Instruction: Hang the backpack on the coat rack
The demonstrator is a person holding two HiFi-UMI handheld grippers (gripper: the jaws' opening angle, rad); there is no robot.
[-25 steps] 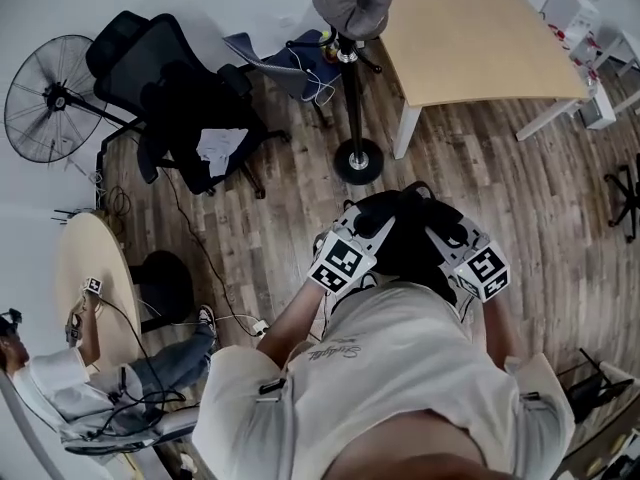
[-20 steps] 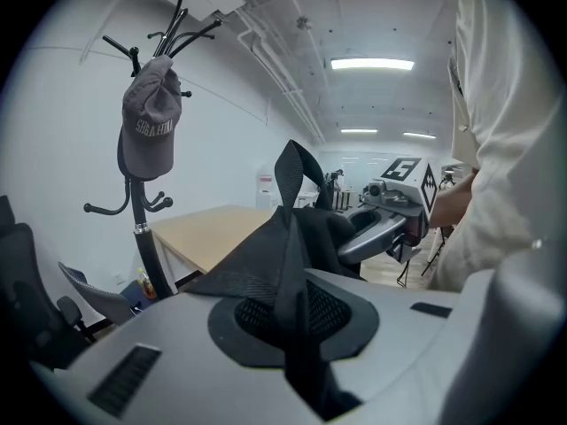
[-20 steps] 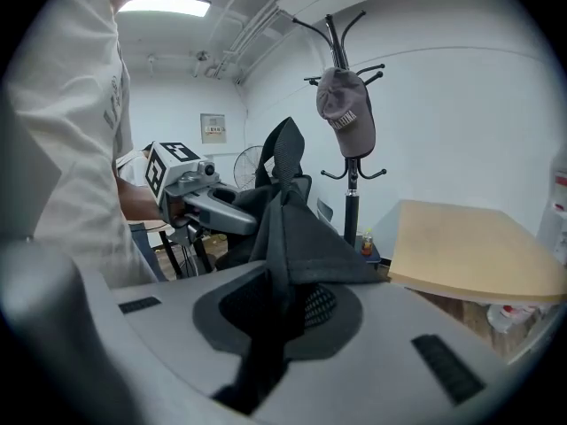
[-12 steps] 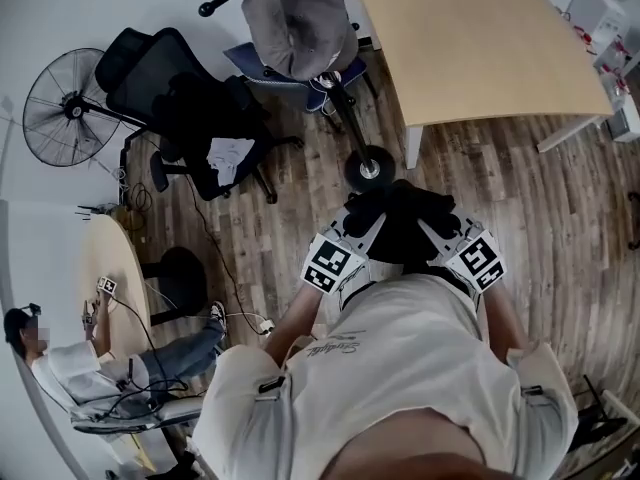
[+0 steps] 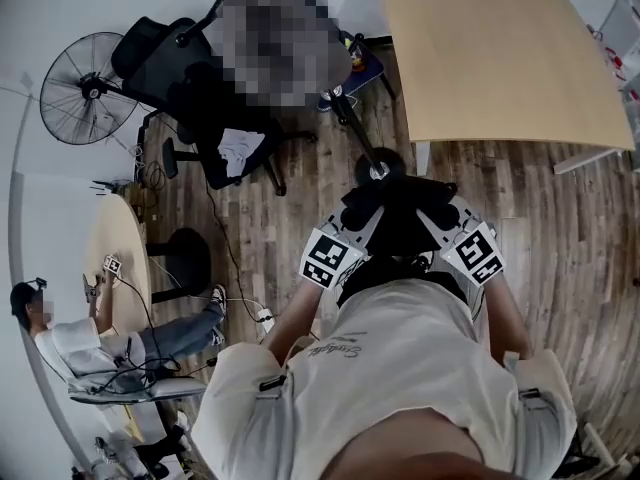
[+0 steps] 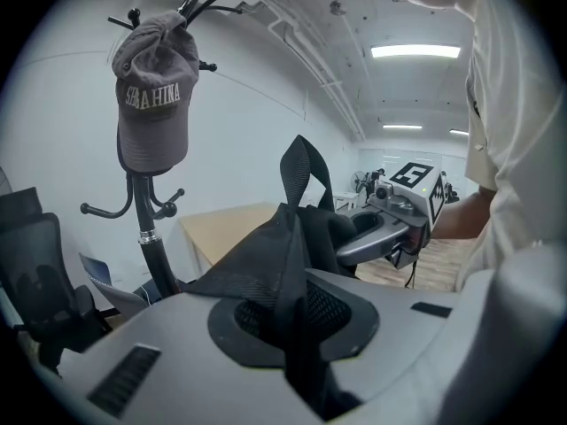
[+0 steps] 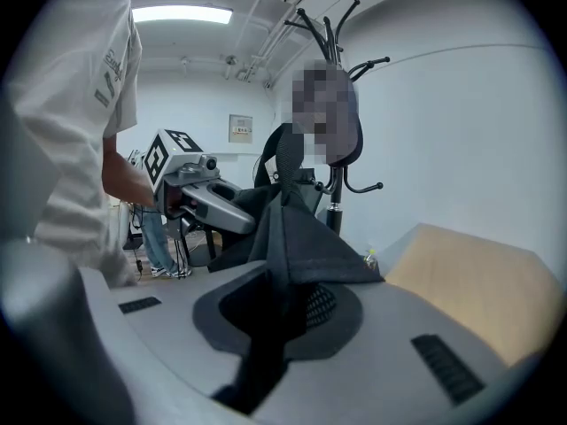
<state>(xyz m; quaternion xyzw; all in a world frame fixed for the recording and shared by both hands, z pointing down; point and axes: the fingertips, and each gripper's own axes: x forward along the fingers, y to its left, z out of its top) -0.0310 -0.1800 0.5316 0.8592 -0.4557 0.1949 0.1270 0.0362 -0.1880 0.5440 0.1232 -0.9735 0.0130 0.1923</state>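
Firmly, left gripper (image 6: 297, 319) and right gripper (image 7: 277, 315) fingers (image 7: 425, 348) clamp the black backpack (image 5: 400, 226).

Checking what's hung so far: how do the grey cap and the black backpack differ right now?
The cap hangs on the top hooks of the coat rack; the backpack is off the rack, pinched in the left gripper and right gripper. The cap is grey with white lettering; the backpack is black. Both are soft fabric.
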